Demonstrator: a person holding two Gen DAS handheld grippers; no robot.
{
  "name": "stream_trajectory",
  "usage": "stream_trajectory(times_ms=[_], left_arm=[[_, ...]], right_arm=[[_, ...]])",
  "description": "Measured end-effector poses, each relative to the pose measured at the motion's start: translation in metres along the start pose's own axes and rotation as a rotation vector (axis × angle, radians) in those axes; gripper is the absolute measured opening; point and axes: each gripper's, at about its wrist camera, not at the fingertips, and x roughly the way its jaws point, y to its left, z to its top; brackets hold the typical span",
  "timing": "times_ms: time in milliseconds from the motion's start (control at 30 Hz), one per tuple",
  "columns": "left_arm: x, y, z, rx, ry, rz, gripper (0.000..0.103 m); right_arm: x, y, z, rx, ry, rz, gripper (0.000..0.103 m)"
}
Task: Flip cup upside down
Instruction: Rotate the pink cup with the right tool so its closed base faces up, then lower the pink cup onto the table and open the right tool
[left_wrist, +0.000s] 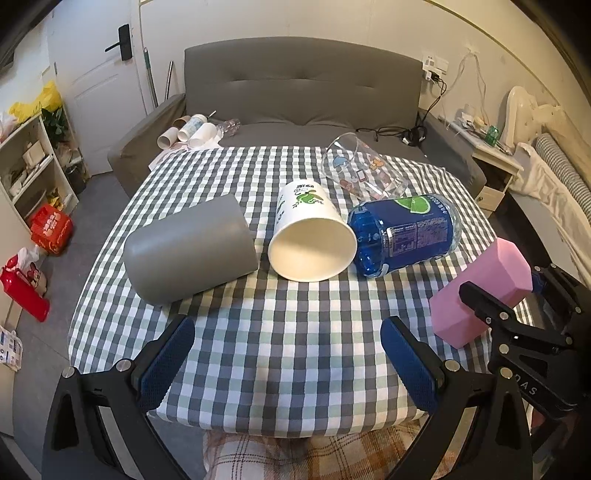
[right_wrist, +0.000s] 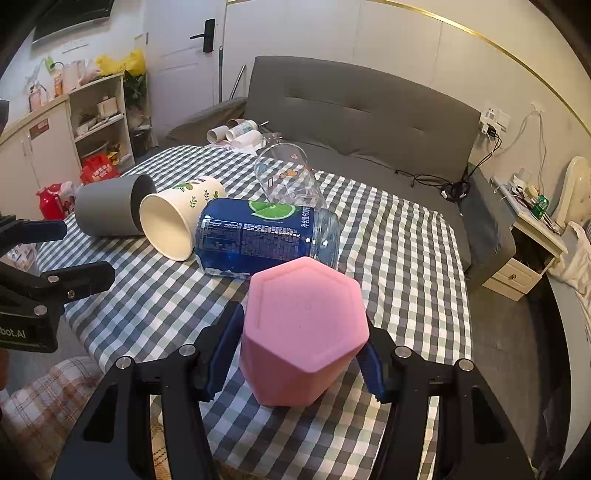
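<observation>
Right gripper (right_wrist: 301, 345): I have its blue pads pinching the pink hexagonal plastic cup (right_wrist: 303, 332) on both sides; the cup's flat closed base points up toward my right wrist camera, low over the near edge of the table.
Left gripper (left_wrist: 286, 354): jaws spread wide with nothing between them, hovering over the near checked cloth; from the right wrist view I read "bot.AI" on its black body.
Table (left_wrist: 288, 332): grey, green and white checked tablecloth.
Cups lying on their sides: four, in a row beyond my grippers.
Grey matte cup (left_wrist: 190, 251): leftmost.
White paper cup with green leaf print (left_wrist: 310, 240): mouth facing me, touching the blue one.
Blue transparent can-shaped cup (left_wrist: 404, 234): lime picture, dense label text, "600" readable.
Clear glass with cartoon prints (left_wrist: 364, 170): farthest back.
Grey sofa (left_wrist: 303, 85): behind the table.
</observation>
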Motion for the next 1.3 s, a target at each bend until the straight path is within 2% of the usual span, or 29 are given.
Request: stream_trajectory(times_ms=[300,533,633,700,767,1000,1167,1300], left_arm=[[0.002,0.006,-0.003,-0.02,0.012,-0.013,0.103],[0.003,0.006,-0.005,-0.018,0.021,-0.015,0.103],[0.002,0.007,-0.005,-0.019,0.015,-0.011,0.103],[0.0,0.007,-0.005,-0.021,0.01,-0.009,0.103],[-0.004,0.008,-0.004,-0.019,0.004,-0.003,0.103],[-0.041,0.001,0.004,-0.017,-0.075,0.015,0.103],[-0.078,-0.006,0.01,-0.05,-0.169,-0.053,0.103],[-0.106,-0.012,0.014,-0.05,-0.247,-0.047,0.103]], right_arm=[[-0.004,0.003,-0.003,-0.011,-0.007,-0.008,0.058],[0.006,-0.002,0.002,0.036,0.031,0.006,0.059],[0.006,-0.006,0.002,0.069,0.037,0.015,0.064],[0.003,-0.009,0.003,0.086,0.027,0.017,0.072],[-0.002,-0.011,0.005,0.095,0.013,0.017,0.072],[-0.042,-0.02,0.02,0.118,-0.078,0.02,0.072],[-0.08,-0.028,0.025,0.116,-0.136,0.003,0.078],[-0.11,-0.036,0.025,0.126,-0.176,-0.019,0.079]])
